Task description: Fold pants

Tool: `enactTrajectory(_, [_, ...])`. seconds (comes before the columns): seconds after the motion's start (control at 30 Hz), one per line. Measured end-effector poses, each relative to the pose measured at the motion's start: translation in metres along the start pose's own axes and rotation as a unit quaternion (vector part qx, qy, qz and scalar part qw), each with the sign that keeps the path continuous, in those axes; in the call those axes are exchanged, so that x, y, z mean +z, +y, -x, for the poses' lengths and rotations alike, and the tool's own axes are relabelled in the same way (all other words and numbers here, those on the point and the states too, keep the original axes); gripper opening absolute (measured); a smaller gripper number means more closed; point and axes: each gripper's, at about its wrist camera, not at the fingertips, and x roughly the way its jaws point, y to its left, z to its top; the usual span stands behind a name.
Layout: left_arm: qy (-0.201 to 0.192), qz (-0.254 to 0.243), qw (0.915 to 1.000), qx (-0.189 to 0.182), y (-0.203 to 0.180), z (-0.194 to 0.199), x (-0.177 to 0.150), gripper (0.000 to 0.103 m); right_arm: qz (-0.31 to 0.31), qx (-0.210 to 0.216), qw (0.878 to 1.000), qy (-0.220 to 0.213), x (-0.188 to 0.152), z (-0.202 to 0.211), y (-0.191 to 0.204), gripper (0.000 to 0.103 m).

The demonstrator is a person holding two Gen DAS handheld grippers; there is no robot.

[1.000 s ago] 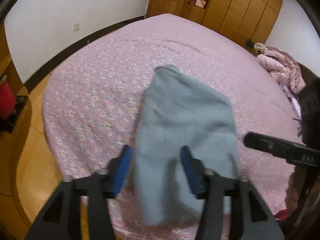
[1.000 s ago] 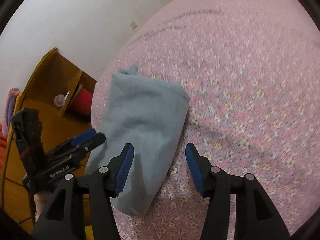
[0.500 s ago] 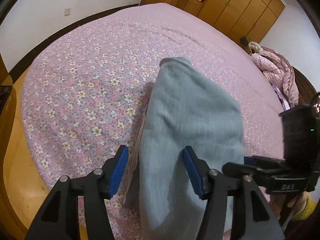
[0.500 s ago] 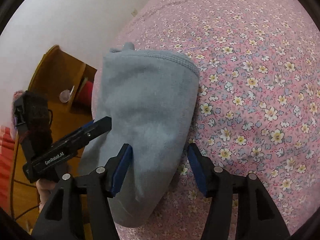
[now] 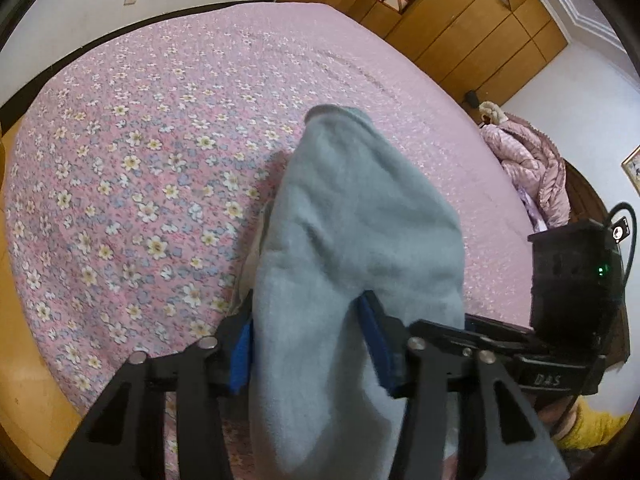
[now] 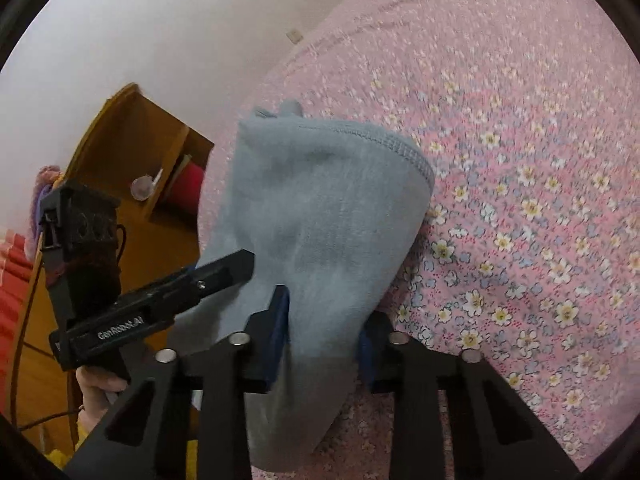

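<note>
The folded grey-blue pants (image 5: 360, 220) lie on the pink flowered bed (image 5: 140, 140) near its edge, one end hanging toward me. My left gripper (image 5: 306, 344) is closing its jaws, and the near end of the pants fills the gap and touches both blue pads. My right gripper (image 6: 322, 336) is closing too, its pads pinching the near part of the pants (image 6: 328, 220). In the right wrist view the left gripper (image 6: 224, 276) reaches onto the cloth from the left. In the left wrist view the right gripper (image 5: 480, 332) comes in from the right.
The bed (image 6: 520, 160) stretches far beyond the pants. A pink quilted jacket (image 5: 528, 160) lies at its far right. Wooden wardrobes (image 5: 460, 20) line the back wall. A wooden bedside shelf (image 6: 140, 152) and wooden floor (image 5: 24, 360) lie past the bed's edge.
Both grippers have come down and closer to the pants' near end. Their jaws, wide apart before, have narrowed onto the cloth, the right one most.
</note>
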Motion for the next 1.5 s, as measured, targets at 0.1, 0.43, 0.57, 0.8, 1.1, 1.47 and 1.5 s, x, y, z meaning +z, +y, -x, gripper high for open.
enactTrajectory(0.1, [-0.009,-0.009,0.9998,0.014,-0.01,0.002,-0.003,0.043,0.016,0.004,1.0,-0.006,0.001,0.012,0.003,0.025])
enactTrajectory(0.43, [-0.039,-0.02,0.999,0.005,-0.056,0.018,-0.01,0.04,0.059,-0.014,0.997,-0.04,0.003,0.07,-0.003,0.025])
enactTrajectory(0.57, [-0.047,-0.036,0.9981,-0.016,-0.081,0.018,-0.01,0.039,0.047,-0.022,0.997,-0.053,0.0,0.094,-0.018,0.025])
enactTrajectory(0.8, [-0.032,-0.08,0.9952,-0.046,-0.141,-0.002,-0.002,0.039,0.029,-0.075,0.993,-0.082,-0.019,0.158,-0.056,0.025])
enactTrajectory(1.1, [0.01,-0.133,0.9875,-0.085,-0.239,-0.055,0.002,0.039,-0.001,-0.141,0.985,-0.103,-0.026,0.225,-0.106,0.025])
enactTrajectory(1.47, [0.052,-0.192,0.9742,-0.107,-0.355,-0.134,0.026,0.039,-0.043,-0.197,0.975,-0.092,-0.006,0.25,-0.179,0.026])
enactTrajectory(1.5, [0.057,-0.198,0.9728,-0.106,-0.363,-0.144,0.031,0.039,-0.053,-0.199,0.975,-0.086,-0.001,0.246,-0.19,0.026])
